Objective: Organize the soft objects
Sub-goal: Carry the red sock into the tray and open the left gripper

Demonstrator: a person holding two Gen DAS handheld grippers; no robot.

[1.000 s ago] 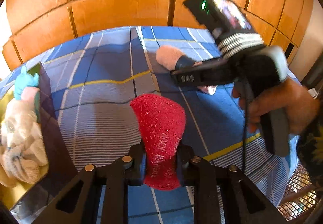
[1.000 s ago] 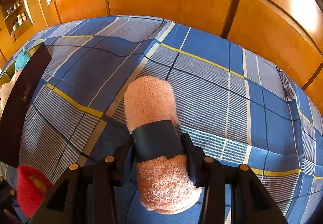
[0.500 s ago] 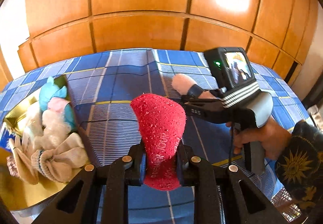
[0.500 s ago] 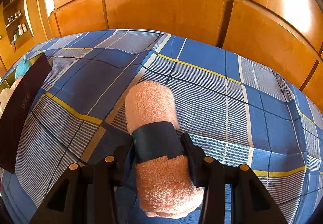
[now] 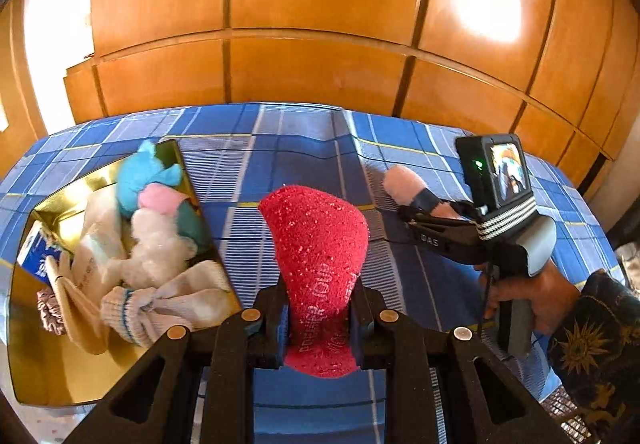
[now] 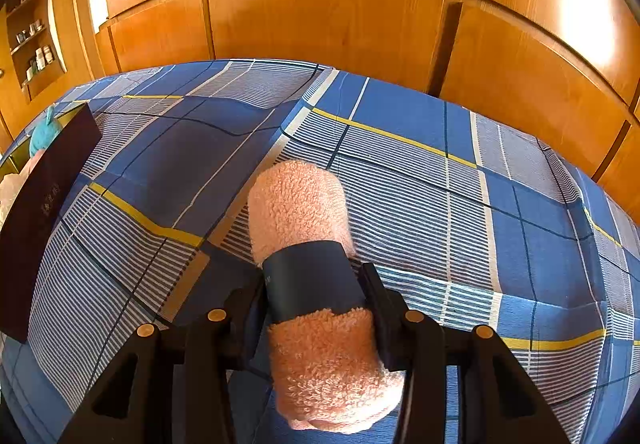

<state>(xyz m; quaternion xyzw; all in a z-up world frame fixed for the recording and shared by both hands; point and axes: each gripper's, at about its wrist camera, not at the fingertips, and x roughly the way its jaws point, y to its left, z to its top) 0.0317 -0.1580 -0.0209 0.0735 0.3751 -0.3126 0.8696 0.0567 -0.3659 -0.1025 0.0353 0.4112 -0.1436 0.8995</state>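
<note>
Red fuzzy sock clamped upright in left gripper fingers, above blue plaid bedspread, gold box of socks and plush at left, rolled pink towel clamped at its dark band in right gripper fingers, above bedspread

A fuzzy red cloth sock, flecked with glitter and printed with pale lettering, is clamped in matt black plastic jaws. A nubby peach terry towel roll is banded by smooth dark paper. Glossy gold lining is seen inside the open box. Woven checked blue cloth and polished wooden panels are shown.
</note>
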